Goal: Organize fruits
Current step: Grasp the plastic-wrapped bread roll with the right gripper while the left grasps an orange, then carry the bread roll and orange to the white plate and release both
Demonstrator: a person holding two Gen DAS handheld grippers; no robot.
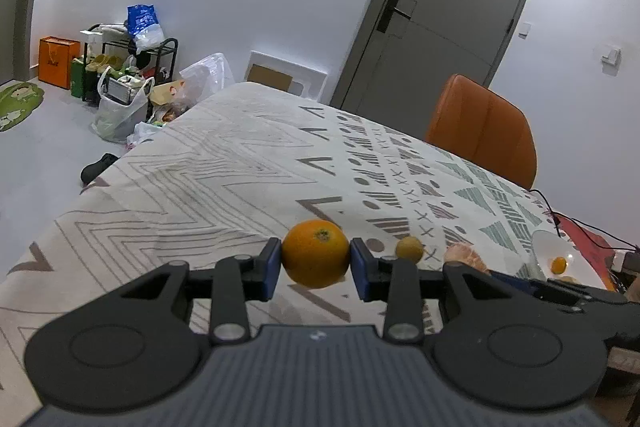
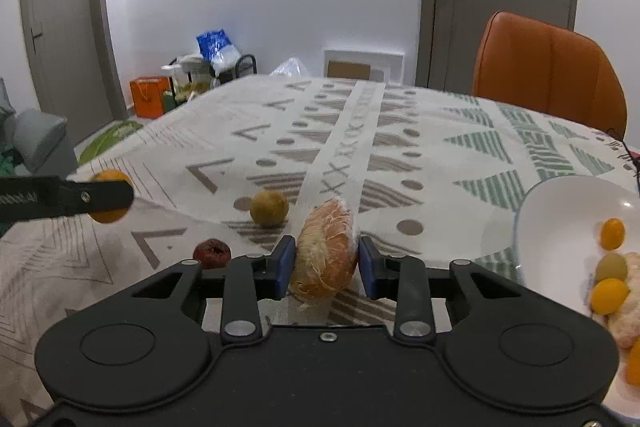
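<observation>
We saw the table [image 2: 400,155] first, covered by a pale cloth printed with grey and green triangles, chevrons and dots, with an orange chair [image 2: 548,67] at its far right edge. Near the right edge stood a white bowl [image 2: 560,219], already holding several small yellow-orange fruits, a greenish one and a peeled piece.

Our left gripper [image 1: 316,261] was clenched on a whole orange [image 1: 316,253]; both blue pads pressed against its sides, and the fruit was lifted clear of the cloth. In the right wrist view the same orange showed at the far left, partly hidden behind a black finger of that gripper.

Our right gripper [image 2: 326,263] was around a peeled citrus fruit in clear wrap [image 2: 326,251], which stood on its edge on the cloth near the middle of the table, left of the bowl. The left pad touched it, while a thin gap seemed to remain at the right pad, so we could not tell whether the grip was firm.

A small yellow-green fruit [image 2: 269,207] lay on the cloth just beyond and left of the wrapped one, apart from it. Smallest of all, a dark red wrinkled fruit [image 2: 212,251] lay near the right gripper's left finger, on the cloth.
</observation>
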